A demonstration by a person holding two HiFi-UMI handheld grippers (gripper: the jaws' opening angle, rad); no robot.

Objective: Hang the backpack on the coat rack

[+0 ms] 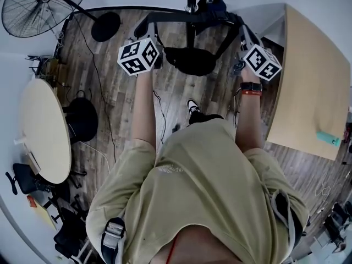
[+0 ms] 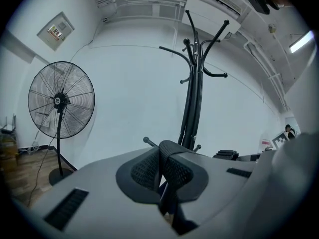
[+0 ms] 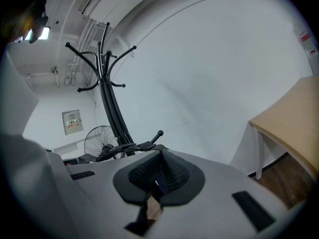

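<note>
head view: both arms stretched forward, left hand-held gripper [image 1: 147, 37] and right hand-held gripper [image 1: 245, 42] raised side by side, with a dark strap [image 1: 181, 17] drawn across from one to the other. long axis of that strap crosswise, left to right. backpack [image 1: 213, 9] bunched just beyond the strap, ahead of and between the two, nearer the right one.

left gripper view: jaws pressed together on a fold of strap, nothing else between them. coat rack [image 2: 192, 93] straight ahead and slightly to the right, pole upright, top hooks high above the jaws, one low knobbed peg [image 2: 146, 141] just past the fingertips.

right gripper view: jaws likewise clamped on strap, a sliver of bluish fabric showing in the pinch. same rack ahead and off to the left, upper hooks well above, a knobbed peg close beyond the jaws.

judged from this: rack roughly midway between the two hands, neither arm clearly nearer. strap lying across the pole's line, so already turned the right way to drop over a hook. likely calls for lifting both ends together, up and forward, until the span clears a hook tip, then lowering. cannot tell from these views whether the strap already touches the pole or a lower peg.
</note>
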